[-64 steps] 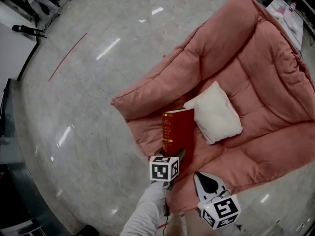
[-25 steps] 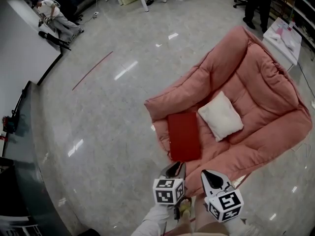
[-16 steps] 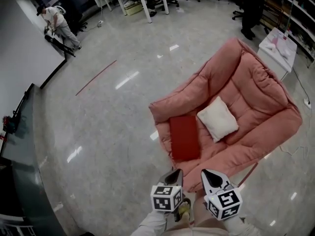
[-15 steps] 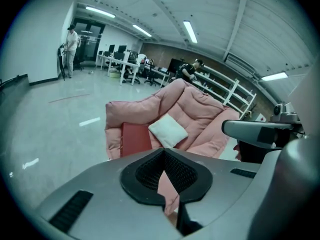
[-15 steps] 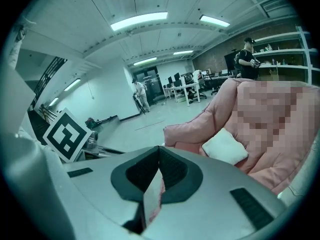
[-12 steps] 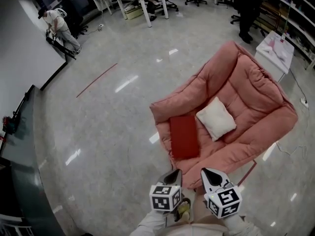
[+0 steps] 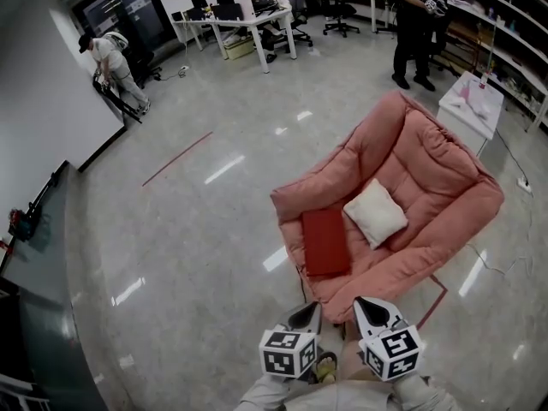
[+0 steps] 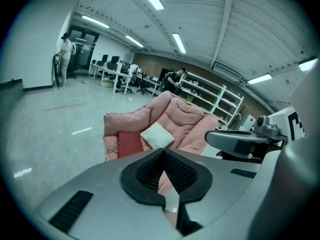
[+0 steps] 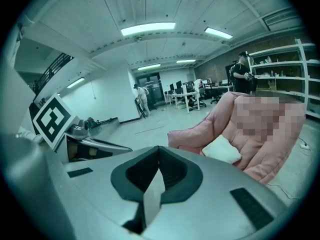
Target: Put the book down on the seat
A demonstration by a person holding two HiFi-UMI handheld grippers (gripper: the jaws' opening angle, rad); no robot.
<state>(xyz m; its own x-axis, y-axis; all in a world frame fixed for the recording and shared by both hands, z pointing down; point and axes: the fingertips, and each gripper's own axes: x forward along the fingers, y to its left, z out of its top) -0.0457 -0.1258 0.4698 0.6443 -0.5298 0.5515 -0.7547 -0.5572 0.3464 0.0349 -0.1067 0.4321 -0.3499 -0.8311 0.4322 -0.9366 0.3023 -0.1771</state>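
Backing away from the pink seat (image 7: pixel 428 169) and lifting, compared with the earlier frames: taking in far more floor (image 7: pixel 171 229) now, with the whole chair sitting farther off in the head view. Leaving the red book (image 7: pixel 326 242) lying flat on the near left part of the seat, just beside the white pillow (image 7: pixel 375 213) to its right; not telling whether the two are touching.

Holding the left gripper (image 7: pixel 306 315) close to the body at the near edge of the scene, jaws pressed together at the tips with nothing between them. Carrying the right gripper (image 7: pixel 370 311) alongside it in the same way, jaws closed on nothing. Pointing both toward the chair, well apart from the book.

Judging the task as done: book released and resting on the seat, not overhanging as far as can be made out. Judging nothing further to be needed beyond finishing the retreat. Seeing only one small risk, the book lying near the seat's near left edge. Noting people (image 7: pixel 411 24) standing far off by desks (image 7: pixel 248 15) and shelves (image 7: pixel 505 41), taking no part.
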